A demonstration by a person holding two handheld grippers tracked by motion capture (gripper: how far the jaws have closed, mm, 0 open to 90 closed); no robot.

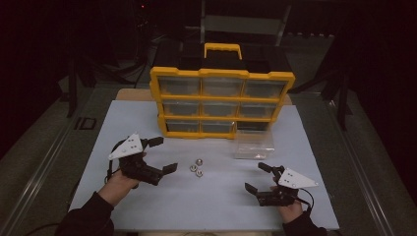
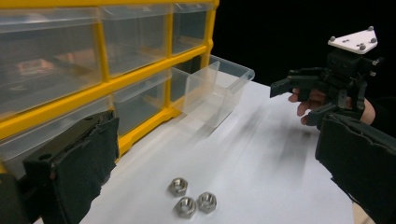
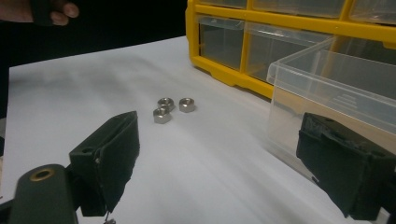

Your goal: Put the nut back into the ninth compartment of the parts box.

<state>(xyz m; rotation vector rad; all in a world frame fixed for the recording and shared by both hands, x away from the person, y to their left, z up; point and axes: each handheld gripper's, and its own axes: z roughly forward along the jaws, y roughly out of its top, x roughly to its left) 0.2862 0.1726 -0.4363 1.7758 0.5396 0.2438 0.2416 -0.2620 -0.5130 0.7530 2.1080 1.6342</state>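
Note:
Three steel hex nuts [image 1: 197,167] [image 2: 192,198] [image 3: 169,108] lie close together on the white sheet. A clear plastic drawer [image 1: 253,143] [image 2: 215,91] [image 3: 327,88] stands pulled out on the sheet, in front of the organizer's empty lower right slot. My left gripper [image 1: 163,155] [image 2: 224,158] is open, left of the nuts, with nothing between its jaws. My right gripper [image 1: 257,178] [image 3: 224,163] is open too, to the right of the nuts and in front of the drawer, holding nothing.
A yellow drawer organizer [image 1: 221,101] [image 2: 140,79] [image 3: 280,28] with a yellow handle and several clear drawers stands at the back of the white sheet [image 1: 206,201]. A hand [image 3: 51,11] shows in the top left of the right gripper view. The surroundings are dark.

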